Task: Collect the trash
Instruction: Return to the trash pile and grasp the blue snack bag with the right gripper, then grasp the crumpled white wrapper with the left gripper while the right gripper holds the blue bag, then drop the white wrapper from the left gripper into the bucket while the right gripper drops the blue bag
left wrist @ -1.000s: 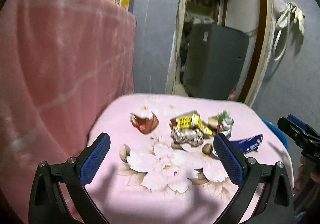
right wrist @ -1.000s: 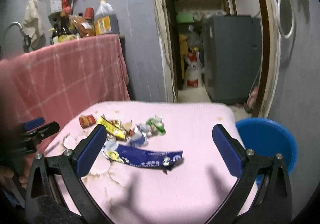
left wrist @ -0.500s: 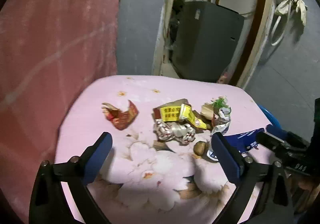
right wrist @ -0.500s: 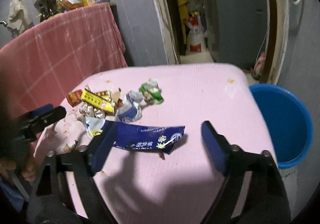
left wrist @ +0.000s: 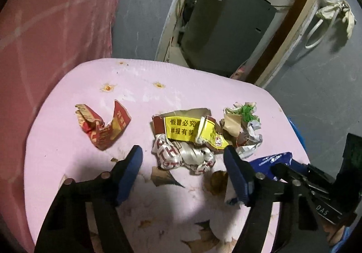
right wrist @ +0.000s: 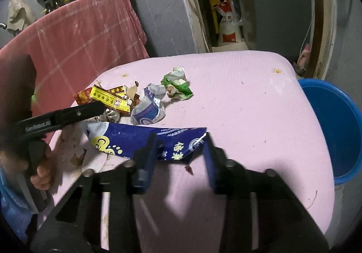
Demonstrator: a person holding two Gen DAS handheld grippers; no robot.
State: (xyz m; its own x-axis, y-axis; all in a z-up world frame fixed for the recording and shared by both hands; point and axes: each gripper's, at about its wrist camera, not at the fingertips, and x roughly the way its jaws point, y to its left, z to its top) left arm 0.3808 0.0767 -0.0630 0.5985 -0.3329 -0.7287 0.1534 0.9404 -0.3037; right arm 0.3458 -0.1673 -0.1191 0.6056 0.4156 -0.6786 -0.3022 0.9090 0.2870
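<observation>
On pink quilted table (right wrist: 248, 99); crumpled glossy wrappers (left wrist: 187, 155)

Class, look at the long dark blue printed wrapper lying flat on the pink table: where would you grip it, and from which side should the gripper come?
Grip the long dark blue printed wrapper at its raised, torn right end, coming in low from the near table edge. That end curls off the pink table, giving the fingers an edge; the rest lies flat. The right gripper is open astride that end.

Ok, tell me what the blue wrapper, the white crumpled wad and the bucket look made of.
Blue wrapper: thin glossy plastic film, likely; printed, torn edge, lies flat. White wad: shiny foil-like plastic film, crinkled with bright highlights. Bucket: smooth moulded plastic, uniform blue, rounded rim.
</observation>
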